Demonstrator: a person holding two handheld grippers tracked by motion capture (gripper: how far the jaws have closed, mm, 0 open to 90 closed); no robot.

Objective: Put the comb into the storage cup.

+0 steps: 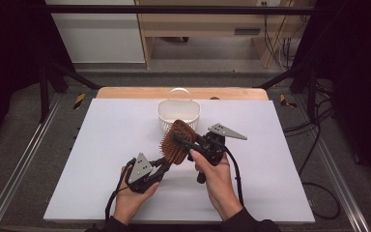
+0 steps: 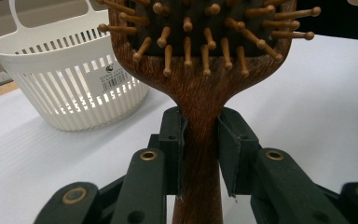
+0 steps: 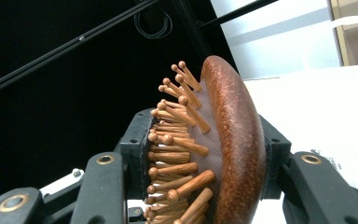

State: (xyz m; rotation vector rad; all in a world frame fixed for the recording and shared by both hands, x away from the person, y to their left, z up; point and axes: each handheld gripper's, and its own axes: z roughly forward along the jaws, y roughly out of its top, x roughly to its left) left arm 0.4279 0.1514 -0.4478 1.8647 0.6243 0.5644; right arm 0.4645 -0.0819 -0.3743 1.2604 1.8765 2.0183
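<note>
A wooden paddle hairbrush [image 1: 177, 141] with wooden bristle pins is held above the white table [image 1: 101, 145]. My left gripper [image 1: 164, 162] is shut on its handle [image 2: 199, 140], which stands upright between the two black pads. My right gripper [image 1: 186, 140] comes in from the right and is shut on the brush head [image 3: 233, 140], one pad against the pins and the other on the rounded wooden back. A hand holds each gripper near the table's front edge.
A white slatted plastic basket [image 1: 178, 113] with a loop handle stands just behind the brush, near the table's far edge; it appears at upper left in the left gripper view [image 2: 65, 79]. Black frame bars flank the table, and cables lie on the floor at right.
</note>
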